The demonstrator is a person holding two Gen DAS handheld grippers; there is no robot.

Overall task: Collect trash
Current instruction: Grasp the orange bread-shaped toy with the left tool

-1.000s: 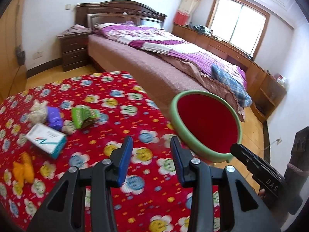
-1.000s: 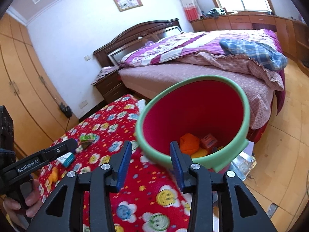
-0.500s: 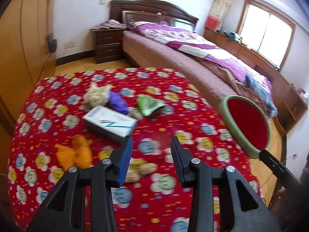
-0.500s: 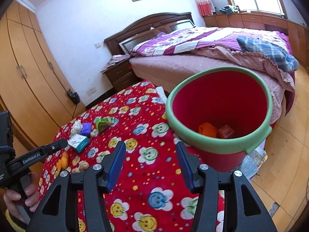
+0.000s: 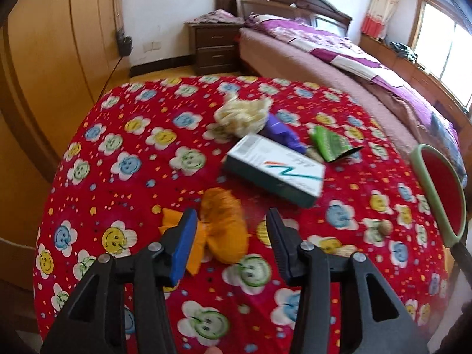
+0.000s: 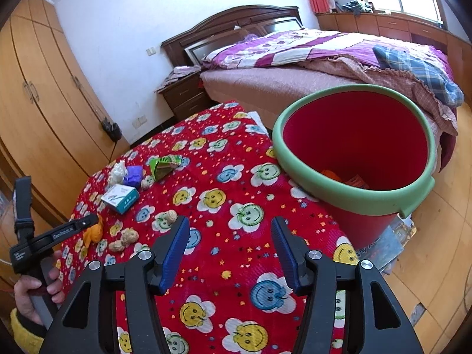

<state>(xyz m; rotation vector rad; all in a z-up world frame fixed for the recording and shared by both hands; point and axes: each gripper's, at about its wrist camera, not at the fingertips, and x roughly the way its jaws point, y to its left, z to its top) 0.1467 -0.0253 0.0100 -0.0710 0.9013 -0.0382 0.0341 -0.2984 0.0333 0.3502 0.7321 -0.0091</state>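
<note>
Left tool (image 5: pixel 231 236), right tool (image 6: pixel 230 244): black plastic frames, blue ribbed pads, silver screws, yellow cuff (image 6: pixel 22 329).

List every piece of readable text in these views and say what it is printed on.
"GenRobot.AI": white lettering on the black left gripper arm, right wrist view.
White-and-teal cardboard box: a large "N"-shaped logo; its small print is blurred.
Green crumpled wrapper: print unreadable.
Nothing else legible.

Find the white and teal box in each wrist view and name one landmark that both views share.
Left wrist view: the white and teal box lies right of centre on the red flowered cloth, just beyond the orange wrapper.
Right wrist view: the box is small, at left of centre, below the purple wrapper.
Shared landmark: the red bucket with the green rim.
</note>
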